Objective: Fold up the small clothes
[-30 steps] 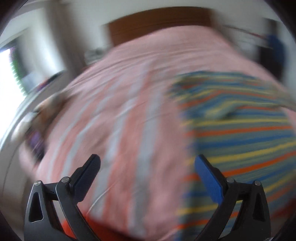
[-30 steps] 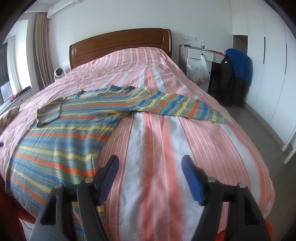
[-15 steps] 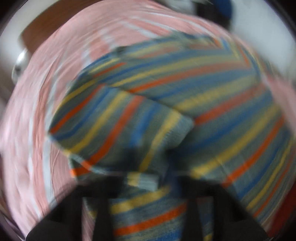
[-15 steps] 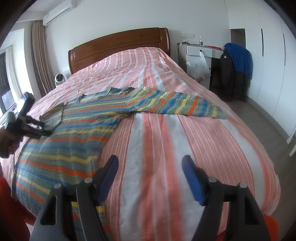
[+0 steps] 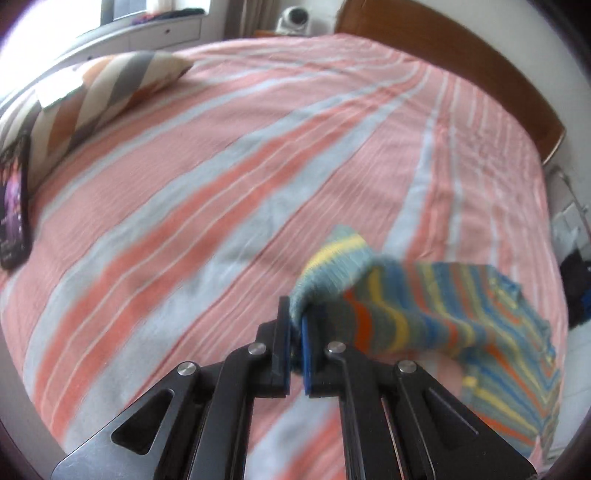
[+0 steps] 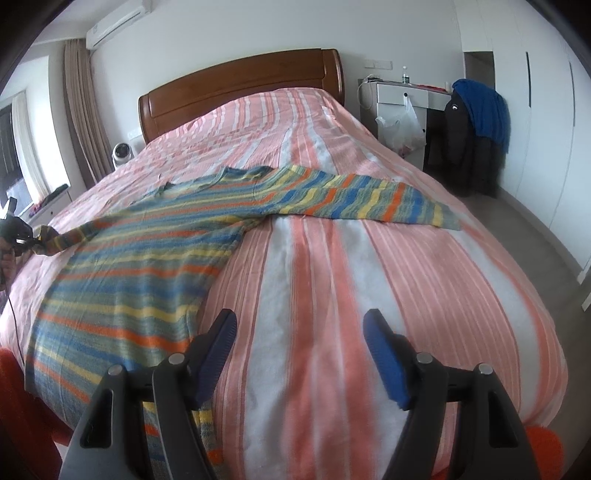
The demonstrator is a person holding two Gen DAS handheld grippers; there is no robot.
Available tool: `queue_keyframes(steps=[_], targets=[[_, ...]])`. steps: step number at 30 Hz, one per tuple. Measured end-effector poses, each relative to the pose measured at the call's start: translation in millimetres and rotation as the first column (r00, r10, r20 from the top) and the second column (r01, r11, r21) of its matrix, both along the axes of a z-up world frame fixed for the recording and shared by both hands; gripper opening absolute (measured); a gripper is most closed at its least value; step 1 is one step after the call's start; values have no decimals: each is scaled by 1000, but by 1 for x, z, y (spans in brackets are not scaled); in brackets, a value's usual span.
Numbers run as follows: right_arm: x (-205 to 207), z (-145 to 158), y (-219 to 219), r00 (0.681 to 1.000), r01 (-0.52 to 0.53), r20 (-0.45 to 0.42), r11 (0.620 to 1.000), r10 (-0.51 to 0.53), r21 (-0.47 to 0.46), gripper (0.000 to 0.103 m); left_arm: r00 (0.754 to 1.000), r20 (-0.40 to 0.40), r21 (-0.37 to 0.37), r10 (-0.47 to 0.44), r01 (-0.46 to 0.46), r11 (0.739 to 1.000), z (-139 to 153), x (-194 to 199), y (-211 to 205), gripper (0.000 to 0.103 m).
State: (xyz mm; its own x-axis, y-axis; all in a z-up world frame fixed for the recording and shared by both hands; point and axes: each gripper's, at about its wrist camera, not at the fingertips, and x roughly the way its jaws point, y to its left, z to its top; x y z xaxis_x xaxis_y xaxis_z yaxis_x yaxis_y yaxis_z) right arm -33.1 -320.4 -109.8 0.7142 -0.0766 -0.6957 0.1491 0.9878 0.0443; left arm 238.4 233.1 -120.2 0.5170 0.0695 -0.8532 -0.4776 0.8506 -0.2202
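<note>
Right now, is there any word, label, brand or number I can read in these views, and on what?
None is readable.
Dark book or tablet by the pillow: purple picture, any print is blurred.
Black jacket on the chair: small white logo, too small to read.
Air conditioner: no legible marking.

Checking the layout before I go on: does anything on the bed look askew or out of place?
Nothing is damaged or spilled. The striped sweater lies crooked across the bedspread: one sleeve stretches toward the far edge, and the left gripper is shut on the other sleeve's cuff, pulling it taut off to the side.
</note>
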Motion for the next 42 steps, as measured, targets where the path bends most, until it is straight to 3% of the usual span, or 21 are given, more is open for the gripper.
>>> queue_keyframes(steps=[7, 14, 16, 20, 25, 27, 29, 33, 38, 42], targets=[[2, -5, 7, 1000, -11, -19, 999, 10, -36, 70, 997, -9, -43, 79, -79, 996, -19, -8, 23, 2], [2, -9, 5, 999, -5, -37, 1000, 4, -25, 70, 997, -3, -71, 77, -77, 994, -24, -9, 36, 0], [3, -9, 5, 999, -6, -41, 1000, 5, -24, 70, 992, -15, -23, 125, -125, 992, -21, -14, 48, 0], [3, -9, 4, 999, -8, -40, 1000, 7, -22, 70, 985, -15, -43, 173, -174, 984, -17, -30, 74, 0], [6, -13, 6, 999, -10, -45, 1000, 9, -17, 71, 996, 42, 33, 81, -82, 996, 7, -36, 51, 4], [7, -14, 8, 999, -15, -53, 1000, 14, -20, 70, 998, 69, 23, 12, -14, 1000, 14, -30, 31, 21], [8, -15, 10, 998, -20, -59, 999, 18, -28, 70, 995, 88, -6, -54, 55, 998, 16, -21, 10, 30], [7, -15, 14, 998, -27, -60, 999, 24, -47, 70, 985, 74, -20, -155, 157, 987, 6, 4, -27, 38], [5, -14, 15, 998, -25, -60, 998, 22, -50, 71, 993, -42, 16, -107, 108, 994, -24, 6, -22, 40], [3, -12, 11, 999, -15, -52, 999, 13, -40, 71, 993, -56, 74, -104, 108, 991, -21, -8, -7, 42]])
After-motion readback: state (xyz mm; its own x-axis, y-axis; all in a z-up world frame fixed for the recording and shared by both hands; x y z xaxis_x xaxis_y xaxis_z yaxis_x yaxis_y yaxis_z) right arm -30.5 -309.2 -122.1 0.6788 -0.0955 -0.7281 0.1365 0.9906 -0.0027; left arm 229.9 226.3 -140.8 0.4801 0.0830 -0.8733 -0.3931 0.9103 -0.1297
